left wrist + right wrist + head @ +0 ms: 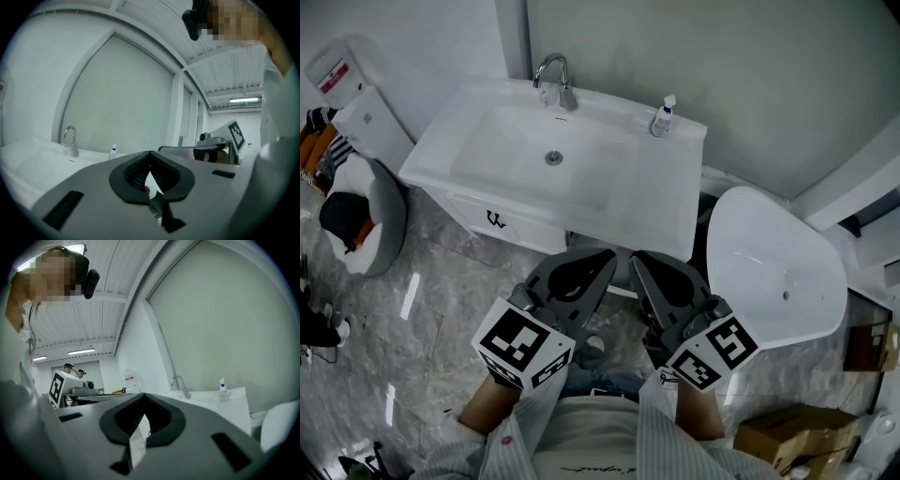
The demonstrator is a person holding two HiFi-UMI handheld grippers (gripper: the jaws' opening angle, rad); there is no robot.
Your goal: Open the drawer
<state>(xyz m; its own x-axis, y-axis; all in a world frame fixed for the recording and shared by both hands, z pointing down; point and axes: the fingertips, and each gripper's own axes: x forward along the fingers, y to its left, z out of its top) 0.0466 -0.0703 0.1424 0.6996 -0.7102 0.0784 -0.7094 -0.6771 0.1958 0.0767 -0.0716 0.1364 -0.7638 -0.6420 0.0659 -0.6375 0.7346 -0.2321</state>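
holding left claw [602,258] and right claw [641,260] level, both pinched together and empty, short of the drawer [499,221], likely lining up.

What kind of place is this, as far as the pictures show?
Most likely a bathroom, perhaps a mock-up one. A white washbasin with a chrome faucet sits on a vanity cabinet, a white oval fixture stands beside it, and the floor is marble-like tile.
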